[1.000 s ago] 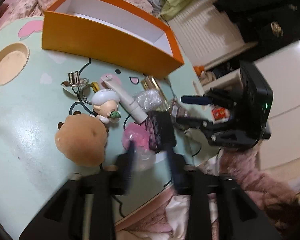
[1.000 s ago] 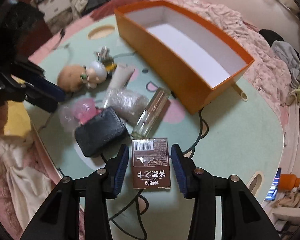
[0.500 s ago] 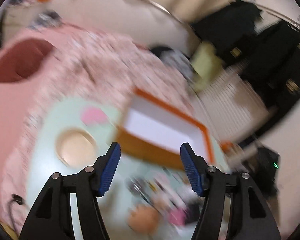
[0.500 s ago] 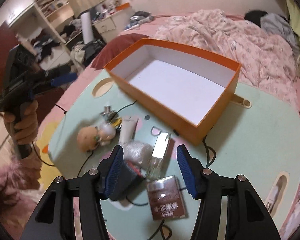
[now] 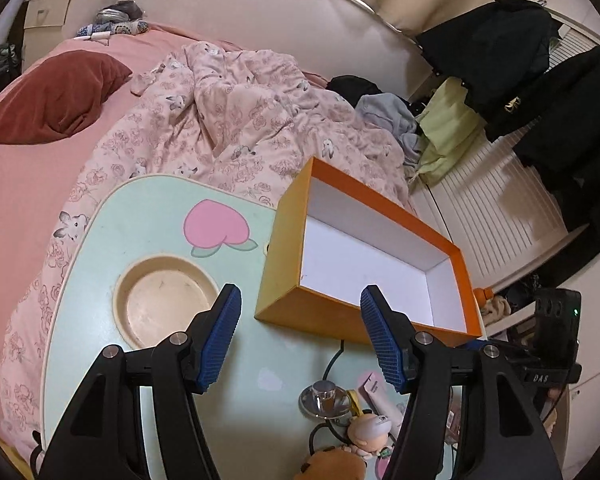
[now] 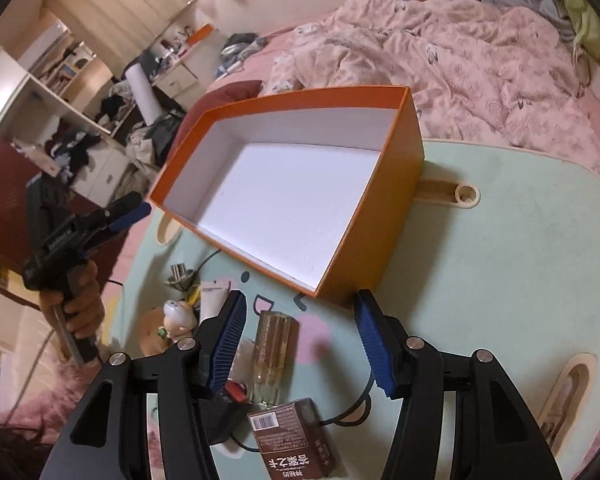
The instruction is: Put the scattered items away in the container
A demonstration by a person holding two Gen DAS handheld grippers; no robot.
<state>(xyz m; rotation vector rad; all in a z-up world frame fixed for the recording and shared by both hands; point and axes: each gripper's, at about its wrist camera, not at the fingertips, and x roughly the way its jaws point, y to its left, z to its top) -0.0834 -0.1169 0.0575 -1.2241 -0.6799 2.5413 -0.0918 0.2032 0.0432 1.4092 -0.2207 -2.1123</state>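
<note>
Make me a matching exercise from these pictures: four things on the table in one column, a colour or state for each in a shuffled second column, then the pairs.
1. box
2. brown packet
3. glass bottle
4. left gripper

A. lying flat, amber liquid inside
B. orange outside, white inside, nothing in it
C. open, nothing between its blue pads
D. barcode and white characters on it

Pairs: 1-B, 2-D, 3-A, 4-C
</note>
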